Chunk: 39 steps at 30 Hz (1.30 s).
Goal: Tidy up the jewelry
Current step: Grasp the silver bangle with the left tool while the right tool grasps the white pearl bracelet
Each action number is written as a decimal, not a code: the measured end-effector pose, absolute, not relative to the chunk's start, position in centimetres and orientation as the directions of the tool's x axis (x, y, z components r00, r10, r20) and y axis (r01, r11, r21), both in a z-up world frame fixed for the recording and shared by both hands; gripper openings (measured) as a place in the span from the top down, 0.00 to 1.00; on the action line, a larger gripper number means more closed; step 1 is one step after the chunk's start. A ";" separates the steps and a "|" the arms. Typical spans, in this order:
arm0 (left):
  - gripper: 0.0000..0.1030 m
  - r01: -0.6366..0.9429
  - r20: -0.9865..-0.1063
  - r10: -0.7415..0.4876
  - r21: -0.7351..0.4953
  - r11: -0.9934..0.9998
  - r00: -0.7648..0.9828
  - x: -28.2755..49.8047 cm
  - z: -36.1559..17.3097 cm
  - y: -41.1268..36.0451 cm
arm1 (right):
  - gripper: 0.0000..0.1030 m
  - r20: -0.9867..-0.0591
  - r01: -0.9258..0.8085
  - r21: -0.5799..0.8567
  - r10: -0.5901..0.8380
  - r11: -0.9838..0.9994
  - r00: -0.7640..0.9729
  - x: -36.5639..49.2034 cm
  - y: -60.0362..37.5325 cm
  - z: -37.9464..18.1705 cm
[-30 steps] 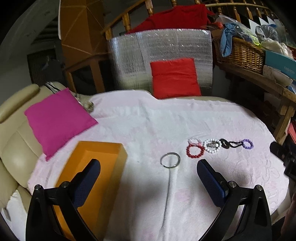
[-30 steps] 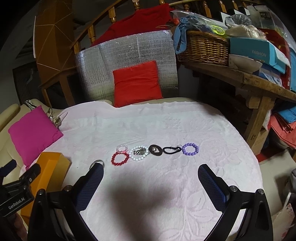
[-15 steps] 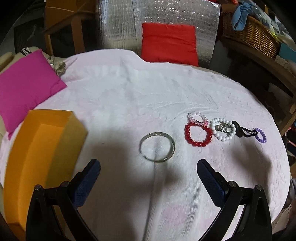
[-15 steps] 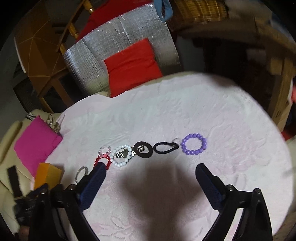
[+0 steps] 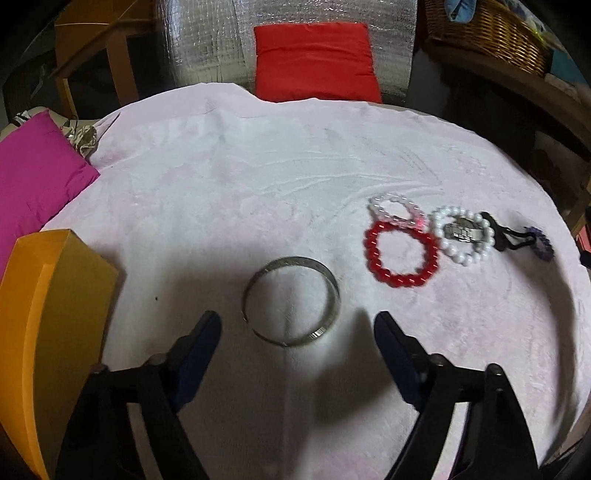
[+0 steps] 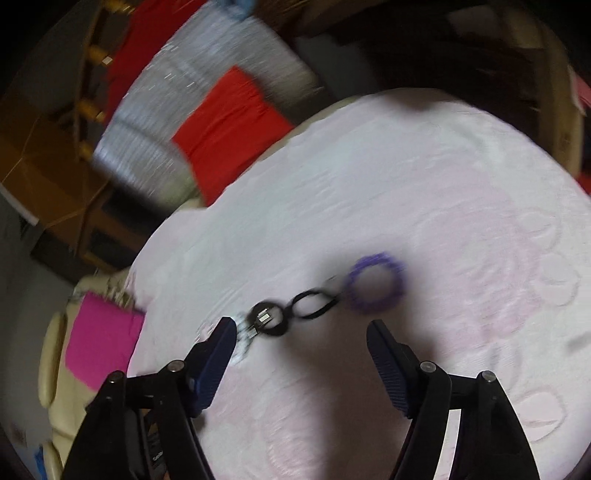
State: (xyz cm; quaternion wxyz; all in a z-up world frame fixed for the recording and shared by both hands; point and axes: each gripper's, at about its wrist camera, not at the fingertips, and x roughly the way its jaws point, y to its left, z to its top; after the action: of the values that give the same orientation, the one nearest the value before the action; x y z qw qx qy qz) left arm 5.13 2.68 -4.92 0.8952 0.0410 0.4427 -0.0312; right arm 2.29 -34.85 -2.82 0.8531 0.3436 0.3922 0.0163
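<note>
A silver bangle [image 5: 290, 301] lies flat on the pale pink cloth, just ahead of my open left gripper [image 5: 297, 323], between its fingertips. To its right lie a red bead bracelet [image 5: 402, 254], a clear pink bracelet [image 5: 397, 210], a white pearl bracelet [image 5: 463, 234], black hair ties [image 5: 508, 236] and a purple bead bracelet [image 5: 541, 242]. An open orange box [image 5: 55, 314] stands at the left. My right gripper [image 6: 301, 326] is open and empty, close above the black hair ties [image 6: 312, 302], with the purple bracelet [image 6: 375, 282] just beyond. That view is blurred.
A magenta cushion [image 5: 33, 184] lies at the far left and a red cushion [image 5: 314, 61] leans on a silver foil panel [image 5: 210, 40] at the back. A wicker basket [image 5: 487, 33] sits on a wooden shelf at the right.
Both grippers have moved forward and down toward the cloth. The left one now has the silver bangle at its fingertips; the right one has tilted and closed in on the hair ties.
</note>
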 end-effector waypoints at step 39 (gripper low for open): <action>0.40 0.129 -0.763 -0.146 -0.083 0.988 0.630 4.7 -4.0 4.0 | 0.62 -0.653 0.133 0.696 0.546 0.705 0.524 9.6 -22.9 -8.1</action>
State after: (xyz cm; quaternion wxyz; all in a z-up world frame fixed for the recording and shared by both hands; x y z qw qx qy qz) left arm 4.70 4.00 -3.96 0.9027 -0.0101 0.4232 -0.0764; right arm 9.59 -22.94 -8.06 0.7947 0.3613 0.4701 0.1301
